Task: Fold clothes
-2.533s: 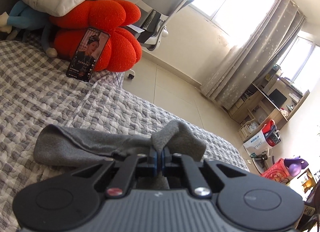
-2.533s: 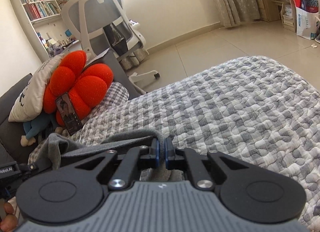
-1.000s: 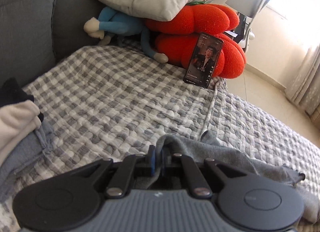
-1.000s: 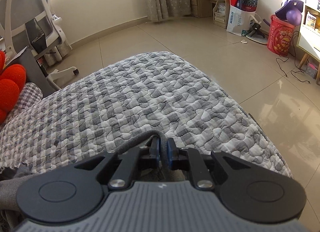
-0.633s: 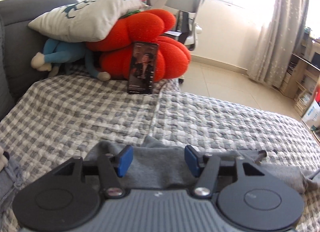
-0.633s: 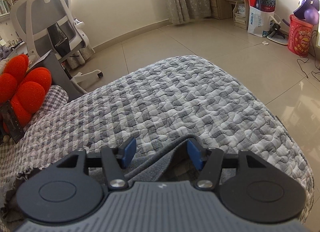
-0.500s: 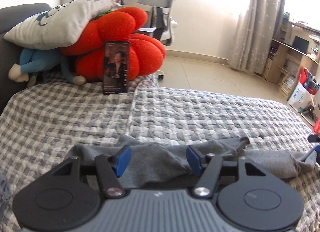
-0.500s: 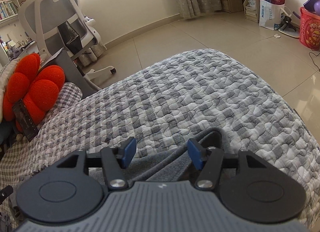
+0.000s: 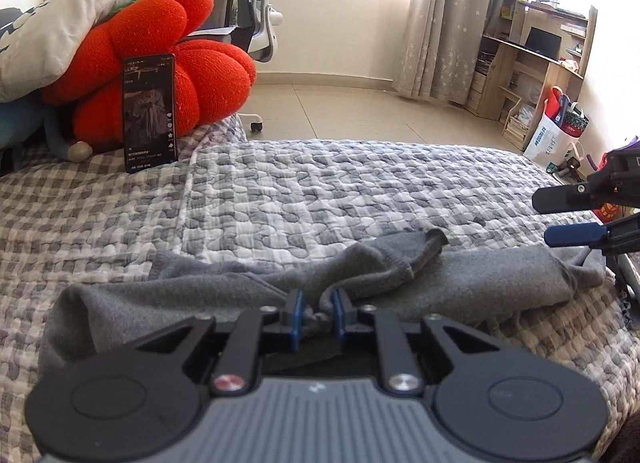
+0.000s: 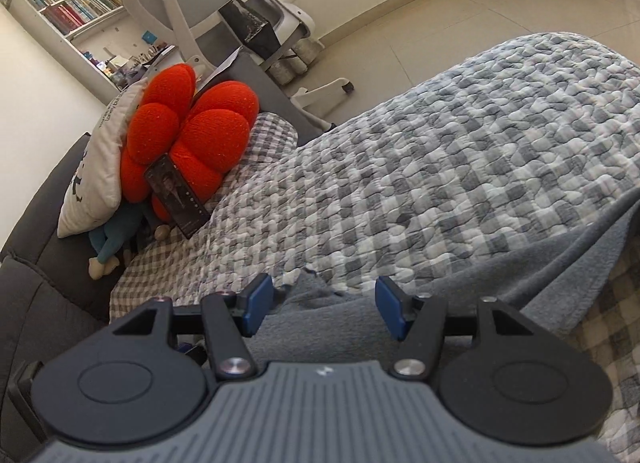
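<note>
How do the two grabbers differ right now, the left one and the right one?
The left gripper has its jaws nearly together and closing, with a fold of the grey garment between them; the right gripper has its jaws wide apart. The left pinches cloth; the right only hovers above it, gripping nothing. Both have blue pads and point at the same garment on the checked bedspread.

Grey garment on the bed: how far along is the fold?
Done: the grey garment lies as a long, bunched strip across the checked quilt. In hand: the left gripper is closing its jaws on a pinch of cloth at the middle; the right gripper stands open over the fabric, gripping nothing. Left: squaring it into a neat fold; edges are rumpled.
</note>
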`<state>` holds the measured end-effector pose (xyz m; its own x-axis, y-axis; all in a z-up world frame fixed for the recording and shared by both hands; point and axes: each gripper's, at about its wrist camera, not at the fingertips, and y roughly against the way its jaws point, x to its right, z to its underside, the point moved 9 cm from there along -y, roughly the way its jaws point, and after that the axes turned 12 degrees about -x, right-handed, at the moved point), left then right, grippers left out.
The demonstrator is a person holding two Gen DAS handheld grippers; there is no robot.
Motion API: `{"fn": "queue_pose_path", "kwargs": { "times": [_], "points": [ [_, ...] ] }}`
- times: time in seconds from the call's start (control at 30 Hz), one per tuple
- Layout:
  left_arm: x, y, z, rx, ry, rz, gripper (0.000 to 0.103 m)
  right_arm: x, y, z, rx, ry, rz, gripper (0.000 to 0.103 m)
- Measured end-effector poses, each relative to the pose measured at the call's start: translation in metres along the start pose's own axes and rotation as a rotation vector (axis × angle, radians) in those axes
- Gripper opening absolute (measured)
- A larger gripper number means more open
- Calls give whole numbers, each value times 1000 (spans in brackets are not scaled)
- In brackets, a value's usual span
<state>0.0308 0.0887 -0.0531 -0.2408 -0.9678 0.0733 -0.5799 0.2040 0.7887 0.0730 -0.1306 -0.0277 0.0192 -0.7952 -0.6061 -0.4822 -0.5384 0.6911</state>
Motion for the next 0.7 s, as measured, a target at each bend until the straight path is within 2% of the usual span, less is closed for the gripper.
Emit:
{"fn": "queue_pose_path", "kwargs": {
  "times": [0.1,0.23,0.4,0.53,0.63,0.7],
  "points": [
    [4,7,-1,13,21,8,7,-17,-11,12,-66,2,-92,61],
    [14,17,-6,22,57,86,6,-35,-20,28,-166,-30,-247,61],
    [43,30,-6,20,69,273,5,-39,-15,29,-199,-104,-371,61],
    [71,37,1,2,50,373,5,-37,-10,30,-192,-130,-391,60],
    [89,40,8,-17,23,404,5,-37,-8,38,-199,-119,-384,48],
    [98,40,11,-30,-2,395,5,-35,-8,46,-198,-107,-360,38]
  ]
}}
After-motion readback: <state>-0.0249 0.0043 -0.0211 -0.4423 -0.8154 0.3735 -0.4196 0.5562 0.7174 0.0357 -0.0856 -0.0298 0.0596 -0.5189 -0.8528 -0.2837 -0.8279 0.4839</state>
